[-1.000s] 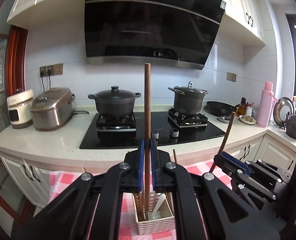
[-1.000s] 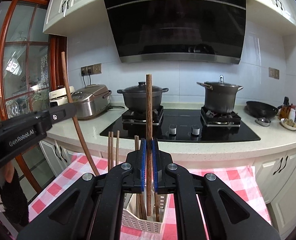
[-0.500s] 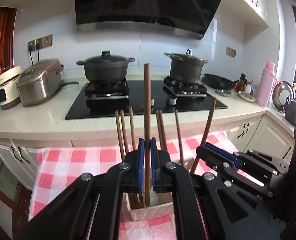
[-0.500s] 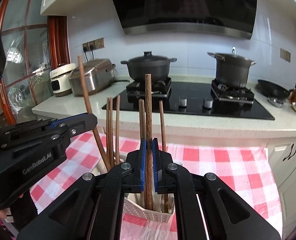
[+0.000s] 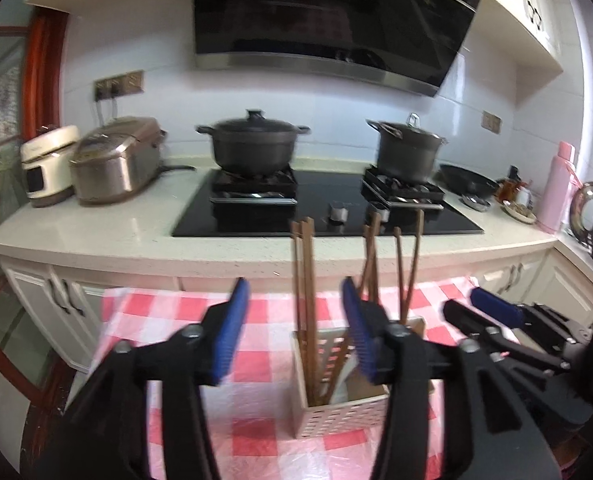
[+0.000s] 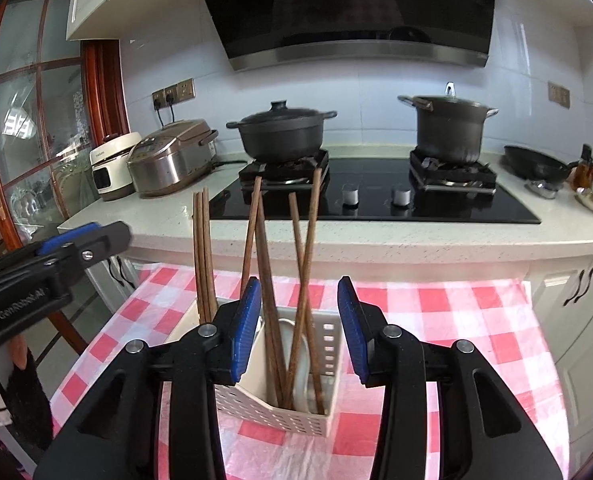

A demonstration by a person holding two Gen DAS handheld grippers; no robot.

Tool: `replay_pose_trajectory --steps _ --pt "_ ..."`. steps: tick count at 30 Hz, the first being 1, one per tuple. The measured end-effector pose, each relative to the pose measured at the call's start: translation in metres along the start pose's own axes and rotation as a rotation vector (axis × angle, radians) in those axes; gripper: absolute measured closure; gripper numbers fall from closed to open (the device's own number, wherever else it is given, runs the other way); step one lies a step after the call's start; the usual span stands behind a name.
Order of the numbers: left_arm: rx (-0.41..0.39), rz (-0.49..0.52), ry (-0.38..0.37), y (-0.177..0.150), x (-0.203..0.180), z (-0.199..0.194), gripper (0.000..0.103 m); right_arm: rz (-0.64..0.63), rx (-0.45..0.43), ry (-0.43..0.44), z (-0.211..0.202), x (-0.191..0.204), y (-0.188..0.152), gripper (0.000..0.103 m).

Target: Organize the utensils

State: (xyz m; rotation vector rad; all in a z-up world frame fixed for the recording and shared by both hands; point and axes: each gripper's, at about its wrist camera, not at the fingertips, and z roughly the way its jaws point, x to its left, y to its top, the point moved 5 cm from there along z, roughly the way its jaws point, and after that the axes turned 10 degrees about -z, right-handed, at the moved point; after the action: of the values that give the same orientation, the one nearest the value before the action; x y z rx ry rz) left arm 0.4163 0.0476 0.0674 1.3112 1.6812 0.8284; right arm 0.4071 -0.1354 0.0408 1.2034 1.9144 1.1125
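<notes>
Opening, the left gripper (image 5: 292, 320) has its blue pads clear of the wooden chopsticks (image 5: 305, 300) standing between and beyond them. Right gripper (image 6: 298, 320) likewise opening, pads apart, gripping nothing; chopsticks lean loose in the gap. All sticks stand in the white perforated holder (image 6: 288, 416) just below both fingertip pairs, on the red-checked tablecloth (image 6: 436, 312).

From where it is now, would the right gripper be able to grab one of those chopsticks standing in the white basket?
Probably yes. The right gripper is opening with nothing pressed between its pads, and the chopsticks lean in the basket right ahead of it, their upper ends free. They cross each other, so picking just one may be fiddly.
</notes>
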Motion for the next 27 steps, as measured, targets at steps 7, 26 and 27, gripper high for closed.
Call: replay_pose_trajectory --steps 7,26,27 --pt "-0.239 0.025 0.085 0.017 0.005 -0.075 0.005 -0.039 -0.122 -0.06 -0.058 0.002 0.017 0.043" --pt "-0.286 0.039 0.085 -0.053 0.014 -0.19 0.005 0.03 -0.176 -0.054 -0.158 0.016 -0.033 0.019" --pt "-0.274 0.037 0.089 -0.06 0.014 -0.19 0.005 0.038 -0.168 -0.05 -0.159 0.017 -0.039 0.019"
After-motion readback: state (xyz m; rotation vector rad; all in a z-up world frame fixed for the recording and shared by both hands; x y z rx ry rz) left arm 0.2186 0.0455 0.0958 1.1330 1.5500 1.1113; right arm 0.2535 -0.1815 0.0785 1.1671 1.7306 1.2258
